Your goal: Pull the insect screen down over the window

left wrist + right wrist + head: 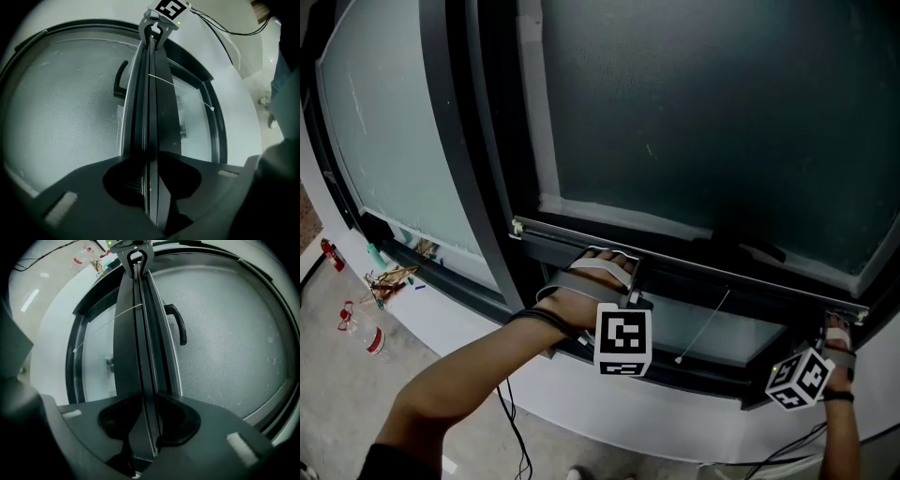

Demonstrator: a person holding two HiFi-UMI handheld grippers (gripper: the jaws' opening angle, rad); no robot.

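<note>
The insect screen's mesh (694, 112) hangs over the window, ending in a dark bottom bar (694, 255) that slopes across the head view. My left gripper (631, 279) is shut on that bar near its left part, its marker cube below. My right gripper (836, 325) is shut on the bar's right end. In the left gripper view the bar (151, 108) runs straight up between the jaws of the left gripper (151, 185), with the mesh (65, 112) to its left. The right gripper (149, 425) clamps the same bar (143, 348), the mesh (225, 343) to its right.
A black window handle (178, 324) sits behind the mesh. A thin pull cord (703, 328) hangs below the bar over the lower glass. A second pane (384, 141) stands to the left. Bottles and clutter (361, 323) lie on the floor; cables (511, 412) trail below.
</note>
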